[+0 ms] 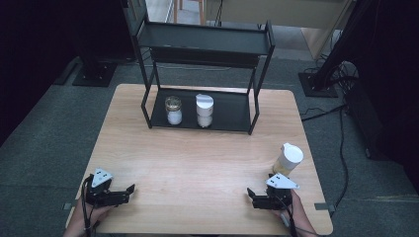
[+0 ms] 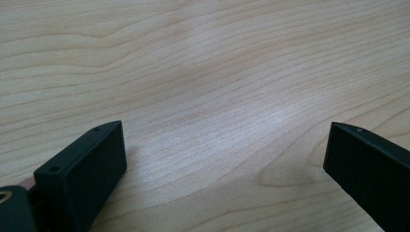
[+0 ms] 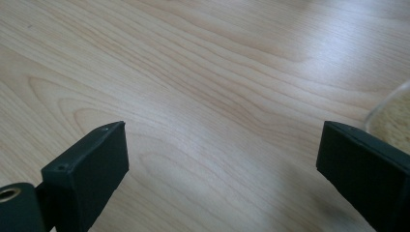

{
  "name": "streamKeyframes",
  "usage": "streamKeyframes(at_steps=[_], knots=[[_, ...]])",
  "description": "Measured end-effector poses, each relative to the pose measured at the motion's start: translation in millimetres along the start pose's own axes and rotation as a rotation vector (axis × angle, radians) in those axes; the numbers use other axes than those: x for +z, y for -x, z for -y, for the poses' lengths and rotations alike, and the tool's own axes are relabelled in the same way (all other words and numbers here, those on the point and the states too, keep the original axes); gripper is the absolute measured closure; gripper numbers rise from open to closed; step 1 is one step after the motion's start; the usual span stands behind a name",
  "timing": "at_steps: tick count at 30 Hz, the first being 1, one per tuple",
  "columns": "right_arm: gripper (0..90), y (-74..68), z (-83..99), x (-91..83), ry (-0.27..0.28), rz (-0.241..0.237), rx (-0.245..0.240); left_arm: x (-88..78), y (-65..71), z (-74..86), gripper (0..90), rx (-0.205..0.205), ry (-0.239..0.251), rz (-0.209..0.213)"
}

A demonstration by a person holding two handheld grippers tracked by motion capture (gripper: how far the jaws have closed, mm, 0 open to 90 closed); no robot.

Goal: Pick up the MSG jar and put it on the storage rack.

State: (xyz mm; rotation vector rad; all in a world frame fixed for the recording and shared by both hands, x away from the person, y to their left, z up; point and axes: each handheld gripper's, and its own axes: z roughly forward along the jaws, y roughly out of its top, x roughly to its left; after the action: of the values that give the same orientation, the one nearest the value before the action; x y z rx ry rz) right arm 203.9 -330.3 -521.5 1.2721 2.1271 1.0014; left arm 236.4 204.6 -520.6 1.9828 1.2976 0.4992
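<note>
Wooden table [image 1: 197,163]; grain-filled jar [image 1: 287,159]

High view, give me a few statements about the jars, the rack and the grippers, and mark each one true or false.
1. Two jars stand on the rack's lower shelf. True: one jar with a gold lid and one with a white lid.
2. The right gripper grips the jar on the table. False: its jaws are open and empty, and the jar stands beside it.
3. The rack's top shelf holds a jar. False: nothing stands on it.
4. The left gripper is open over bare table. True.
5. The jar by the right gripper has a black lid. False: its lid is white.
</note>
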Motion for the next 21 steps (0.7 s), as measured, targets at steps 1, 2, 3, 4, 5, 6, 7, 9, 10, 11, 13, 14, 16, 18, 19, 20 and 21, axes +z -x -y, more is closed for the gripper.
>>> streamKeyframes(at_steps=[1,2,3,4,5,6,7,9,10,11,13,14,16,18,19,20,21], knots=[[4.1,1.1,1.3,-1.6,0.0,0.001,0.004,-0.1,0.0,0.0,1.7,-0.002,0.0,0.0],[4.1,2.3,2.6,-3.4,0.001,0.002,0.009,-0.1,0.0,0.0,1.7,-0.002,0.0,0.0],[4.1,3.7,3.9,-5.1,0.004,0.003,0.012,-0.1,-0.1,0.0,1.7,-0.002,0.0,0.0],[4.0,5.1,5.2,-6.9,0.005,0.006,0.01,-0.1,0.0,0.0,1.6,-0.002,0.0,0.0],[4.0,6.3,6.5,-8.6,0.006,0.012,0.012,-0.1,0.0,0.0,1.7,-0.001,0.0,0.0],[4.0,7.8,7.8,-10.1,0.005,0.017,0.013,-0.1,0.0,0.0,1.7,-0.001,0.0,0.0],[4.0,9.4,8.9,-11.6,0.002,0.021,0.015,-0.1,0.0,0.0,1.7,-0.001,0.0,0.0],[4.1,12.4,11.4,-14.6,0.0,0.028,0.018,0.0,0.0,0.0,1.7,-0.001,0.0,-0.001],[4.0,14.1,12.5,-16.1,-0.001,0.033,0.019,0.1,0.1,0.0,1.7,-0.001,0.0,-0.001],[4.0,15.8,13.8,-17.7,-0.003,0.036,0.022,0.1,0.2,0.0,1.7,0.0,0.0,-0.002],[4.1,19.4,16.5,-21.0,-0.004,0.042,0.03,0.1,0.3,0.0,1.6,0.0,0.0,-0.004],[4.0,21.2,17.8,-22.7,-0.004,0.047,0.035,0.1,0.3,0.0,1.7,-0.002,-0.001,-0.005],[4.0,25.5,20.9,-26.4,-0.004,0.056,0.038,0.1,0.5,-0.1,1.7,-0.001,-0.001,-0.007],[4.1,29.4,24.0,-30.2,-0.004,0.064,0.049,0.2,0.9,-0.1,1.7,0.0,-0.002,-0.01],[4.0,31.5,25.7,-32.2,-0.005,0.07,0.052,0.3,0.9,-0.1,1.7,0.0,-0.002,-0.01],[4.1,33.6,27.3,-34.2,-0.006,0.074,0.055,0.3,1.0,-0.1,1.7,0.001,-0.003,-0.011],[4.1,35.5,28.9,-36.1,-0.007,0.078,0.062,0.4,1.1,-0.2,1.7,0.002,-0.003,-0.011]])
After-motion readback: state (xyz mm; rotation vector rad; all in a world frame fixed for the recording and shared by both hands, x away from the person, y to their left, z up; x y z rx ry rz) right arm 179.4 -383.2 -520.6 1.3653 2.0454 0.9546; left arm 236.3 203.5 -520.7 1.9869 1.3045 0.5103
